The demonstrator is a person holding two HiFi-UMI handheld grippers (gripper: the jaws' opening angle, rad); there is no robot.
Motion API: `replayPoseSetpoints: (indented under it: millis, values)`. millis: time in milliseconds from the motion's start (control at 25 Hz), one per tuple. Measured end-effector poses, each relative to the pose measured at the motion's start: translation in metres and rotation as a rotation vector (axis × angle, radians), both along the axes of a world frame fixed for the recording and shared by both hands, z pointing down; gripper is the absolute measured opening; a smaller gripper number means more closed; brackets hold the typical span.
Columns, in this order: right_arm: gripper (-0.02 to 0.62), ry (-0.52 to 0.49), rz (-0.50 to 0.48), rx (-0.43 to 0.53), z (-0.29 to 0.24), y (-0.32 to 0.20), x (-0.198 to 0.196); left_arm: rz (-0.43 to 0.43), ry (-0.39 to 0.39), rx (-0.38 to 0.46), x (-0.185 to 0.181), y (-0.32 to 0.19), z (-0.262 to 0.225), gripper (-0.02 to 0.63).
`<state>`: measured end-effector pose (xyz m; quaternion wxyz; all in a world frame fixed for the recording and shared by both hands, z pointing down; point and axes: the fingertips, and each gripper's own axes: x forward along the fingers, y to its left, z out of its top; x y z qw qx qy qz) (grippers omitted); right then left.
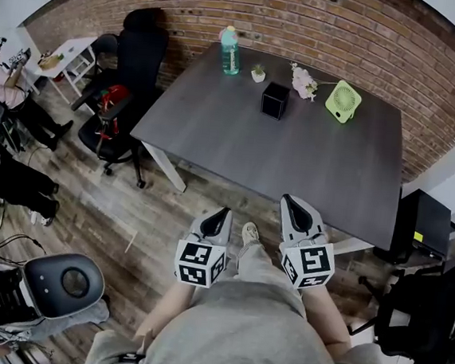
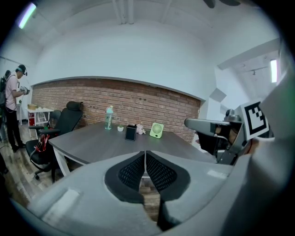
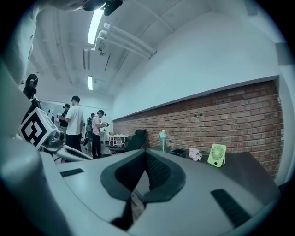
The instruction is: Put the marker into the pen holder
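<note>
Now | left gripper (image 1: 223, 213) jaws pressed together, empty | right gripper (image 1: 290, 201) jaws together, empty | both at table (image 1: 294, 159) near edge | pen holder (image 1: 274, 100) upright at far side, near fan (image 1: 343, 101) | marker not made out

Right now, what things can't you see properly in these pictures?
- The marker: no view shows it, so where it lies cannot be told.
- Inside of the pen holder: too small and dark in every view.
- Near edge of the table: in the head view, partly behind the right claw.
- Label on the bottle: too small in every view.
</note>
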<state>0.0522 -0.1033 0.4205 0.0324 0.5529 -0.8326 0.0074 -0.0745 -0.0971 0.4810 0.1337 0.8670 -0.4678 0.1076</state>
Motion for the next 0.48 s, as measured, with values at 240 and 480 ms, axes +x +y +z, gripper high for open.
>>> replayPoseSetpoints:
  millis: [240, 480]
  values:
    - [0.002, -0.015, -0.01, 0.004, -0.0029, 0.0, -0.0016, 0.003, -0.003, -0.001, 0.0006, 0.0004, -0.0005, 0.023]
    - [0.002, -0.022, -0.005, 0.002, -0.0026, -0.0032, -0.001, 0.003, -0.011, -0.01, -0.0014, -0.0012, 0.0017, 0.023]
